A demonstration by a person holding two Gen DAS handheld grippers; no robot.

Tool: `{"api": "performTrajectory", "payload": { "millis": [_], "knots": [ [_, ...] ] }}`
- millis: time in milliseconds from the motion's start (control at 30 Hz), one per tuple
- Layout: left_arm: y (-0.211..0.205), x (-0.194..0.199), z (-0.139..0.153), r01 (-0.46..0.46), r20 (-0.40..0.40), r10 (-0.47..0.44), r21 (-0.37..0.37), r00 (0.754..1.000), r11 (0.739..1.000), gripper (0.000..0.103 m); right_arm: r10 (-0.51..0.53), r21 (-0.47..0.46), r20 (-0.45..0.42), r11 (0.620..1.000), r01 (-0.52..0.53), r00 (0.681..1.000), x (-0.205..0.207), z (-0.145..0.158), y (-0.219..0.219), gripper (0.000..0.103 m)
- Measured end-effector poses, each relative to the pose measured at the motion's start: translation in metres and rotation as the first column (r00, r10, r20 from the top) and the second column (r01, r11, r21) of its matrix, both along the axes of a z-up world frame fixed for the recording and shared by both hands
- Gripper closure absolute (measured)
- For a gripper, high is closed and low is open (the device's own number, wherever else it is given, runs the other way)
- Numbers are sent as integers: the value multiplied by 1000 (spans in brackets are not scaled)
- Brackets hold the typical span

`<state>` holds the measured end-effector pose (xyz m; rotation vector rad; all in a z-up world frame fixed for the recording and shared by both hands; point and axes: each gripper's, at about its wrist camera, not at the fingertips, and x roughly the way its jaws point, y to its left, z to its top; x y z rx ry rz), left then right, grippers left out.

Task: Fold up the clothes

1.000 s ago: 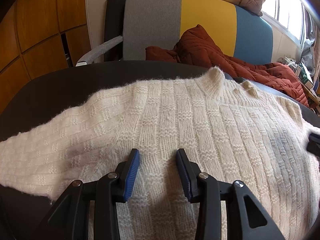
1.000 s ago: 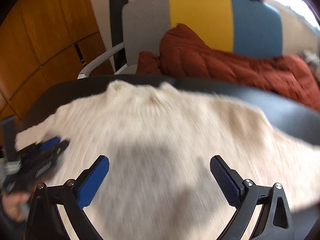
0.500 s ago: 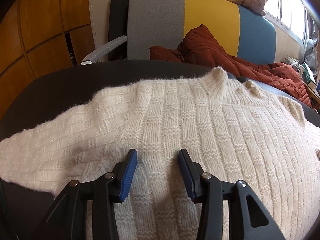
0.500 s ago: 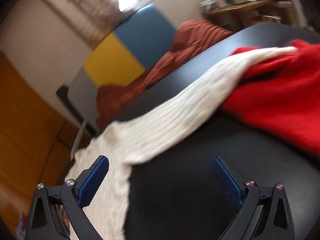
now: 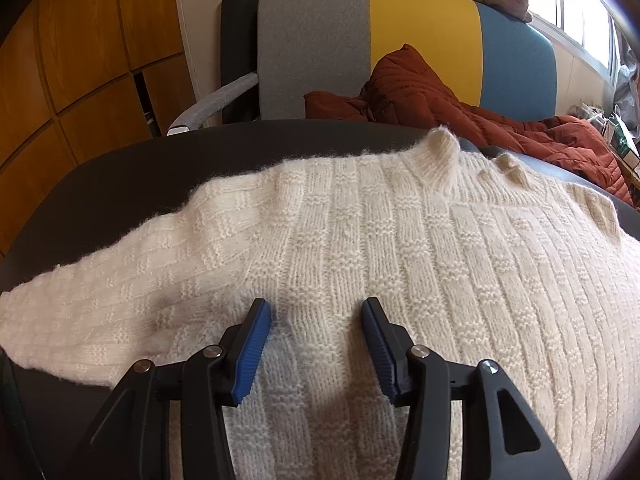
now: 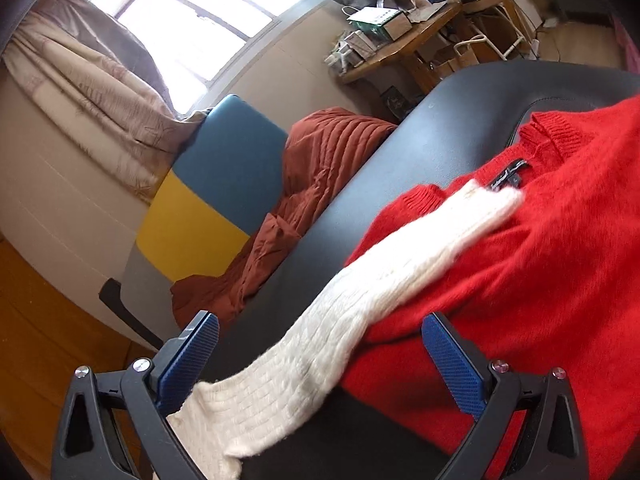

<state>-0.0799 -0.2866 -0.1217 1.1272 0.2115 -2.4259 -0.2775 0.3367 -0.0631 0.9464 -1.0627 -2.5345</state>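
Lying flat on the dark table (image 5: 120, 176), the cream sweater (image 5: 400, 260) has one sleeve (image 6: 380, 292) draped over a red sweater (image 6: 540, 260). The left gripper (image 5: 316, 344) hovers half-open above the knit, holding nothing; the right gripper (image 6: 320, 356) gapes wide, empty, straddling that sleeve. If the right closes too deep, it may pinch red wool too and drag both garments, spoiling the fold.
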Motion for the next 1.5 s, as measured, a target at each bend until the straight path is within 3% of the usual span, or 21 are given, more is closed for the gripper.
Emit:
{"api": "performTrajectory", "payload": {
  "millis": [233,300,433,467,633,800,1033,1100,1133,1167,1200,1367,1500],
  "knots": [
    [2,1,0,2,-1,-2,3,1000,1000,53,-42,0,31,999,42,999,-12,-9,17,2],
    [2,1,0,0,-1,0,3,1000,1000,53,-41,-18,23,999,42,999,-12,-7,19,10],
    [1,0,0,-1,0,1,2,1000,1000,53,-45,12,-6,999,45,999,-10,0,20,36],
    [1,0,0,-2,0,2,2,1000,1000,53,-50,13,3,999,50,999,-12,0,23,38],
    [1,-1,0,-2,0,2,2,1000,1000,53,-72,41,53,997,69,996,-17,-1,30,38],
    [1,-2,0,-2,-1,2,5,1000,1000,53,-80,11,127,997,79,989,-15,-11,33,38],
    [2,-2,0,-5,-2,5,7,1000,1000,53,-123,-2,127,992,125,984,-24,-22,36,39],
    [2,-2,0,-4,-2,4,5,1000,1000,52,-137,34,131,990,134,982,-31,-25,34,49],
    [1,-2,0,-4,-1,4,5,1000,1000,52,-152,56,136,988,146,979,-33,-26,33,64],
    [2,-3,0,-5,0,5,3,1000,1000,52,-167,78,138,985,157,976,-34,-27,32,87],
    [2,-3,0,-5,0,5,2,1000,1000,52,-172,89,134,983,161,976,-33,-27,31,92],
    [2,-3,1,-7,0,7,1,1000,1000,52,-125,150,20,981,121,992,-21,4,11,94],
    [4,-3,1,-9,-3,9,4,1000,1000,52,23,195,-85,981,-6,996,-18,42,-32,94]
  ]
}}
